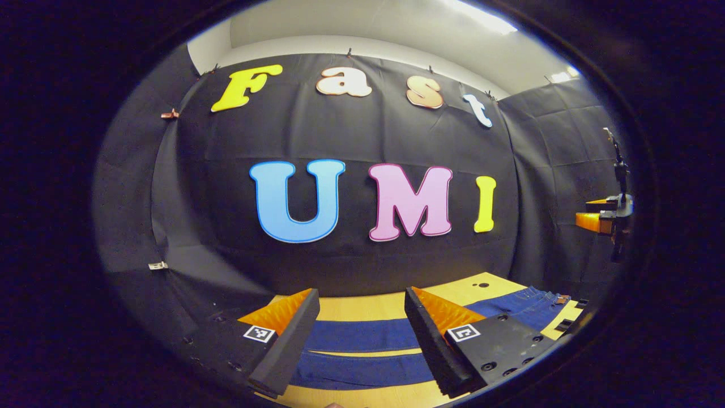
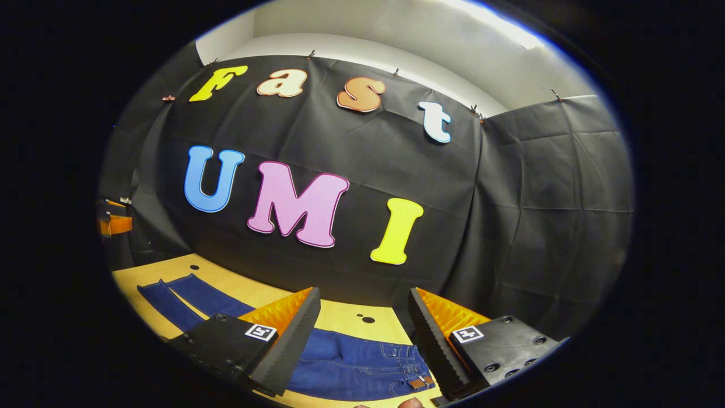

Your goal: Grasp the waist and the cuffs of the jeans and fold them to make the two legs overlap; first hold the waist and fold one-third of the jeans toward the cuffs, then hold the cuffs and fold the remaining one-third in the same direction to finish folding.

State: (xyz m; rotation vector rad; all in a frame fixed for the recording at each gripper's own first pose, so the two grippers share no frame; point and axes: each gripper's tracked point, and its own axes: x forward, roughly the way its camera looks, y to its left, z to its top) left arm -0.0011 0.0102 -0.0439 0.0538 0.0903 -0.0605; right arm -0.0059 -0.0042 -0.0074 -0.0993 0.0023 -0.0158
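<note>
A: Where are the jeans (image 2: 351, 362)?

B: Flat on the bench (image 1: 362, 309), legs spread apart. The left gripper (image 1: 362, 334) hangs above the two legs, its fingers wide apart and holding nothing. The right gripper (image 2: 362, 337) hangs over the waist (image 2: 410, 368), fingers likewise parted and empty.

A: So nothing is gripped yet. What comes first?

B: Overlapping the legs, I judge. The right should pinch the waistband at one side, near the belt patch; the left should take the cuff of the leg on that same side.

A: Any care to take?

B: Bite only the one layer meant to travel, and close fully before lifting. Then carry both ends across together, level, so the leg lands edge to edge on the other. If one hand leads, the denim will twist and the later thirds will come out crooked.
</note>
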